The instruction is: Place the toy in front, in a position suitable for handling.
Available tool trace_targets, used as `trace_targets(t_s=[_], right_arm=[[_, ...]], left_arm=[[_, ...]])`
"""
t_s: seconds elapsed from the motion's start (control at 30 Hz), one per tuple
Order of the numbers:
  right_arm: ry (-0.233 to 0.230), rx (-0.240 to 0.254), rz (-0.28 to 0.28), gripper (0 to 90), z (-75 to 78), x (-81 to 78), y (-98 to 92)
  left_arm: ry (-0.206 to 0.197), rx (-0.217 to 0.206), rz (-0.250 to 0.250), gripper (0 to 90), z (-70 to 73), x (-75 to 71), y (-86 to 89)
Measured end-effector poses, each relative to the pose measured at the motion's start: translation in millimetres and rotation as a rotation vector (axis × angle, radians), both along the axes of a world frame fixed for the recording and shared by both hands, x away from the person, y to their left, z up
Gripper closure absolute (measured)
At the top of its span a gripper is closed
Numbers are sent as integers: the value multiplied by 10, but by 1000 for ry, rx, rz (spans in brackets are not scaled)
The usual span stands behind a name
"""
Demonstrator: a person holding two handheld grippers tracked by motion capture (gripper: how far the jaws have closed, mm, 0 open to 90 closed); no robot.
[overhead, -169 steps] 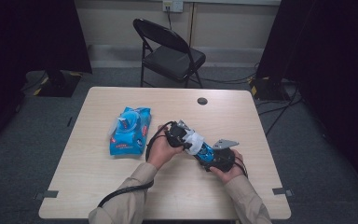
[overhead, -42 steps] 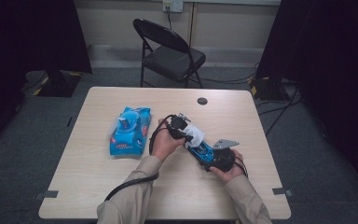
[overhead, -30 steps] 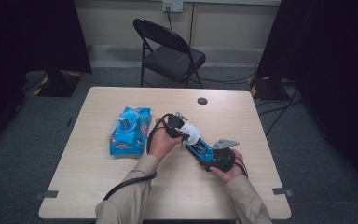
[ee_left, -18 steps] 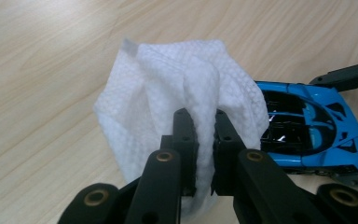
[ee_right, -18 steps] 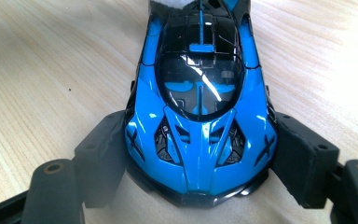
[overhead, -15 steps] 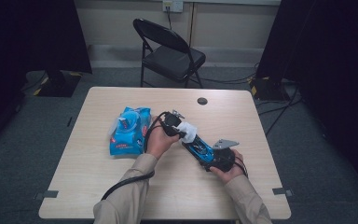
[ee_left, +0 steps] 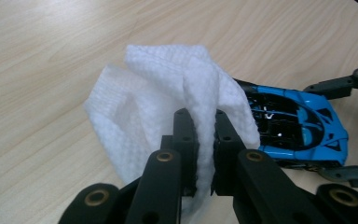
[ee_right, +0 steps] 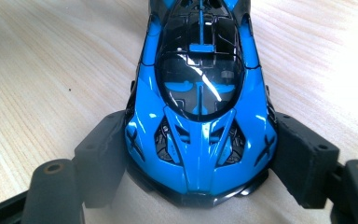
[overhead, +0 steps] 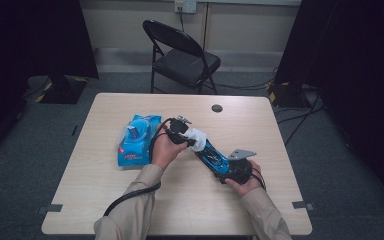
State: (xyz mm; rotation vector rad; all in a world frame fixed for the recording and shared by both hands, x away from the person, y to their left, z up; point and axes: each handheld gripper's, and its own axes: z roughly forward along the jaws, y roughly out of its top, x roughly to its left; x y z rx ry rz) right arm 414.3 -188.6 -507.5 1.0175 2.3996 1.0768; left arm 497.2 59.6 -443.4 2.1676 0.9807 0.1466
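A blue toy sports car [overhead: 211, 155] lies on the wooden table [overhead: 280, 140], right of centre. My right gripper [overhead: 223, 163] is shut on it, one pad pressed on each side of the car [ee_right: 200, 107] near one end. My left gripper [overhead: 189, 136] is shut on a folded white wipe [overhead: 197, 137] at the car's far end. In the left gripper view the wipe [ee_left: 168, 102] stands pinched between my jaws [ee_left: 205, 154], with the car [ee_left: 298, 126] just behind it to the right. In the right gripper view my pads [ee_right: 105, 156] hug the car's flanks.
A blue pack of wipes [overhead: 137, 140] lies left of my left hand. A small black round disc [overhead: 217, 108] sits near the table's far edge. A black folding chair [overhead: 182, 55] stands beyond the table. A black cable [overhead: 130, 196] trails along the left forearm.
My left gripper with the wipe has slid a little up and to the left along the car. The right gripper and the car have stayed put.
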Motion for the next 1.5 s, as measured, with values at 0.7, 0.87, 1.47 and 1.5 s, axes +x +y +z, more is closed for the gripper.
trace_targets(t_s=[0.7,0.87,1.47,1.5], right_arm=[[0,1,-1,253,0,0,1],[0,0,0,254,0,0,0],[-2,-1,0,254,0,2,-1],[-1,-1,0,254,0,1,-1]], left_arm=[[-10,-73,-194,835,174,-300,-589],[10,-41,-232,835,42,-354,-735],[53,14,-264,827,-222,-352,-1000],[51,11,-257,828,-219,-334,-992]])
